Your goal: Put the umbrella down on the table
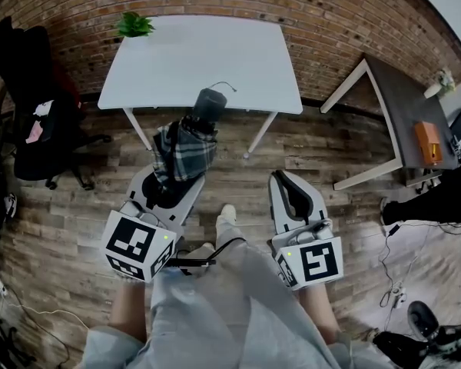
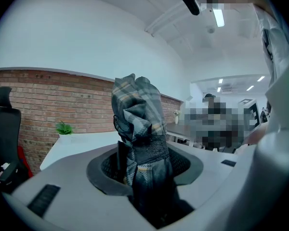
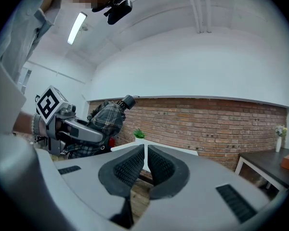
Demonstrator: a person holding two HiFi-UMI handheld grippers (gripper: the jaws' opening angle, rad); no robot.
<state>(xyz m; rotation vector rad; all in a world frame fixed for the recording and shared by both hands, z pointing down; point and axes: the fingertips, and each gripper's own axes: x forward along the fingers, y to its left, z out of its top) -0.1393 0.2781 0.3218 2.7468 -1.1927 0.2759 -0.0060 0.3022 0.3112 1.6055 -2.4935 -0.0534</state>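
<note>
The folded plaid umbrella (image 1: pixel 186 148) is sitting in the left claw (image 1: pixel 175 181), which is clamping its bunched cloth between both pads. The rest of the umbrella is sticking out ahead of the jaws, ending in a black handle (image 1: pixel 209 104) with a thin cord loop. It is being held in the air, not lying on the white table (image 1: pixel 192 60) just ahead of that claw. From the head view the handle end is reaching the table's near edge, while the cloth part is hanging over the wooden floor (image 1: pixel 77 206). The left gripper view is showing what that one cannot: the checked fabric is filling the gap between the ribbed pads and rising well above them. It hides the handle entirely. The right gripper view is giving the side look, with the umbrella angling up and forward out of the left claw and the handle at its top end. The right claw (image 1: pixel 280 177) is hovering beside the left one, its two pads drawn together with only a hairline between them and nothing in it. A small green plant (image 1: pixel 134 25) is standing on the table's far corner, on the left claw's side. A black office chair (image 1: pixel 31 91) is standing further out that way. A dark table (image 1: pixel 407 106) carrying an orange box (image 1: pixel 428 141) is off beyond the right claw. The only print I am making out is the black-and-white square patterns on the left marker cube (image 1: pixel 137 244) and the right marker cube (image 1: pixel 315 261).
</note>
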